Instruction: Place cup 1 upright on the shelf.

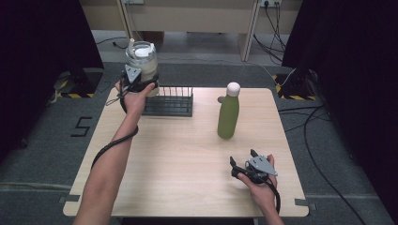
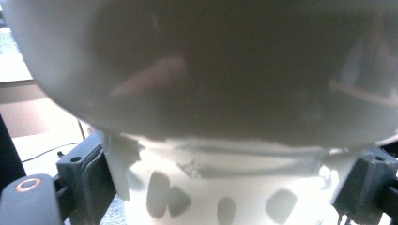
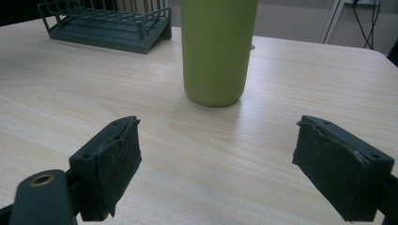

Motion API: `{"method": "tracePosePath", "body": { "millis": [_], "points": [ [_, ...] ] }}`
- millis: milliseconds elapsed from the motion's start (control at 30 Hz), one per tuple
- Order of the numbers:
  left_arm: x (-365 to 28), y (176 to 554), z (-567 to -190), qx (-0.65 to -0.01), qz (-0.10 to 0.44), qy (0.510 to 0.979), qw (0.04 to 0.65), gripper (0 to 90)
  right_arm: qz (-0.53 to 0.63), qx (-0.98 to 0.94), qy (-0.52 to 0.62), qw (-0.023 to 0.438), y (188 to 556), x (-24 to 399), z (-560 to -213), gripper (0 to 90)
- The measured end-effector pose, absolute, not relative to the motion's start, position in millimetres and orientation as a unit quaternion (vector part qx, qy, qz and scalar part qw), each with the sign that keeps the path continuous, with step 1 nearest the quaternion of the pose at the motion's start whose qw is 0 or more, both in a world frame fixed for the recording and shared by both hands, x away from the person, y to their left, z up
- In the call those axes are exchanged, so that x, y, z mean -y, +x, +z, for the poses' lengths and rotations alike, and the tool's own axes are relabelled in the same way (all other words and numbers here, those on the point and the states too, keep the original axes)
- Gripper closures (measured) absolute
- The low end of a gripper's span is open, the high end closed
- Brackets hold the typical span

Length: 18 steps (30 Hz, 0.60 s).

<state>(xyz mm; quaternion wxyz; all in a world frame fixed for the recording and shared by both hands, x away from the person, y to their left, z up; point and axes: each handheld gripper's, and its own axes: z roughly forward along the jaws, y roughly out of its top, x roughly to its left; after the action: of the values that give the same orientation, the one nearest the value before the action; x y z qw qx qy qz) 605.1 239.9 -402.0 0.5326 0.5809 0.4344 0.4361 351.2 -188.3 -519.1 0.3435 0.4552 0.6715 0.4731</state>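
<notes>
My left gripper (image 1: 134, 78) is shut on a pale see-through cup (image 1: 142, 63) with a white lid, held in the air over the left end of a dark wire rack (image 1: 169, 102) at the table's back left. In the left gripper view the cup (image 2: 220, 140) sits very close, its whitish lower part pressed between the two jaws of my left gripper (image 2: 225, 192). A tall green bottle (image 1: 228, 115) with a white cap stands upright right of centre. My right gripper (image 1: 242, 158) rests open near the front right, and the bottle (image 3: 218, 47) stands ahead of its spread jaws (image 3: 225, 164), apart from them.
The wooden table (image 1: 178, 164) has bare room in its middle and front. The rack (image 3: 108, 23) lies at the far left in the right gripper view. Cables run over the floor beyond the table's right edge, and dark curtains stand on both sides.
</notes>
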Motion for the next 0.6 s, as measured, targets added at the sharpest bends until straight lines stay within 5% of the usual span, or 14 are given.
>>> {"method": "tracePosePath", "body": {
  "millis": [600],
  "points": [
    [-237.1, 608.2, -413.0, -0.439, 0.433, 0.58, 0.532, 10.2, 0.473, -0.672, 0.455, 0.343, 351.2, 187.8, -519.2, 14.7]
  ]
}}
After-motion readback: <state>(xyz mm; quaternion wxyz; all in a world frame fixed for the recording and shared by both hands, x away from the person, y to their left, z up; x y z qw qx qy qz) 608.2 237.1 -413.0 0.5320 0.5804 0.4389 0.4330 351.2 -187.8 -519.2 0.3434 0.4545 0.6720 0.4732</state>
